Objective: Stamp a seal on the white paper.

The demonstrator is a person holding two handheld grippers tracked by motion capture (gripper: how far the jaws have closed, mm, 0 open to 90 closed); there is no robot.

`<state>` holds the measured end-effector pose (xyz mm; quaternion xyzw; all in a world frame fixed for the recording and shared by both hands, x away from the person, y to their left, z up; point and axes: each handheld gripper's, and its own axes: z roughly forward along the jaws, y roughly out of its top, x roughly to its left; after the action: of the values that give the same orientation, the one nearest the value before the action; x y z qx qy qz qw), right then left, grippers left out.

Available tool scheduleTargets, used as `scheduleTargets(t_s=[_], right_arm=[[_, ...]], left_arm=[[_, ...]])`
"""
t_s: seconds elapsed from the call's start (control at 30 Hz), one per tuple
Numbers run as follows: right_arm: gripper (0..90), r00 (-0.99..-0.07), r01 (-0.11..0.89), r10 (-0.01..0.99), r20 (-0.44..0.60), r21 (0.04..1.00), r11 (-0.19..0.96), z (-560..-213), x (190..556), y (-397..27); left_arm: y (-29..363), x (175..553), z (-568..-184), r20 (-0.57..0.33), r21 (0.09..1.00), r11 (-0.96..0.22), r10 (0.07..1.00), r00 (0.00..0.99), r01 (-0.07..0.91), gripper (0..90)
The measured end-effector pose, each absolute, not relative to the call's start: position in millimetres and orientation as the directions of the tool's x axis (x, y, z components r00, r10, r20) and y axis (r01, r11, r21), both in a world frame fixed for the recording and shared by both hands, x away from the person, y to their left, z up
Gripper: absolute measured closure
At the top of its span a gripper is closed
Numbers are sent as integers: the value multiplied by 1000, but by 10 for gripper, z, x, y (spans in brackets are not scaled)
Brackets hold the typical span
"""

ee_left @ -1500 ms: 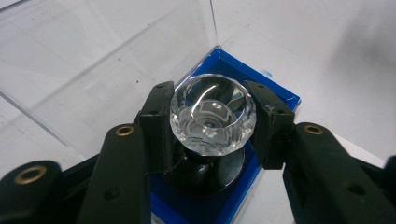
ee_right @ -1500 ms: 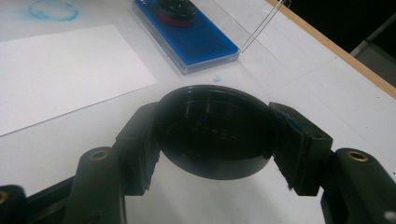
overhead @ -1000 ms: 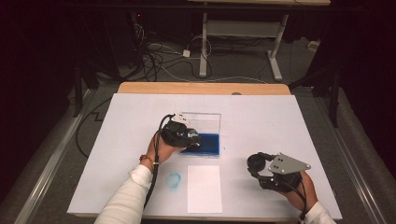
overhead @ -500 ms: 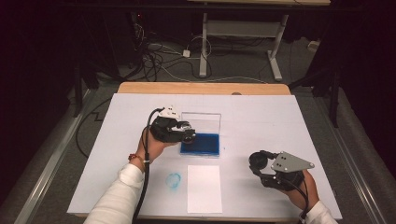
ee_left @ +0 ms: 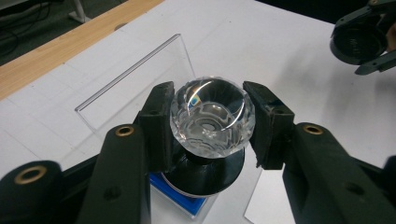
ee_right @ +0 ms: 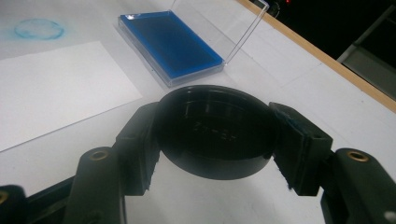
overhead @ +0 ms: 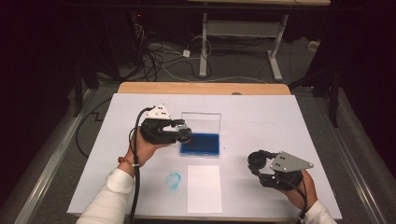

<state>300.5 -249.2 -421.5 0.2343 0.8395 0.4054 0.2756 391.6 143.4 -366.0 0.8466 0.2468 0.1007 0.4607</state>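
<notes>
Lifted clear of the blue ink pad (overhead: 201,143) since the earlier frame, the stamp rides up in the left tongs (ee_left: 208,123).
On the table (overhead: 280,121), inking looks done; next, carry the stamp (ee_left: 211,122) to the white paper (overhead: 204,188) and press squarely. Left tongs grip its crystal handle, just above the pad; right tongs (ee_right: 215,133), well apart, clamp the black cap (ee_right: 215,135).
</notes>
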Motion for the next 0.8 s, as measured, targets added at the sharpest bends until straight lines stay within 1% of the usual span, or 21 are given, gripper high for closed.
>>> scheduleTargets(t_s=[0.13, 0.23, 0.4, 0.8], right_arm=[[385, -744, 173, 609, -274, 801, 572, -4257, 2999, -2485], [384, -745, 184, 612, -266, 800, 571, -4275, 3000, -2489], [384, -750, 172, 601, -276, 796, 581, -4269, 2981, -2450], [384, -749, 154, 598, -284, 804, 575, -4226, 2938, -2458]], left_arm=[[1466, 3815, -3637, -42, 843, -449, 493, 869, 296, 544], [1484, 3746, -3668, -55, 856, -428, 484, 873, 291, 544], [1477, 3657, -3694, -33, 854, -443, 475, 879, 271, 544], [1462, 3469, -3642, -21, 869, -438, 432, 902, 230, 544]])
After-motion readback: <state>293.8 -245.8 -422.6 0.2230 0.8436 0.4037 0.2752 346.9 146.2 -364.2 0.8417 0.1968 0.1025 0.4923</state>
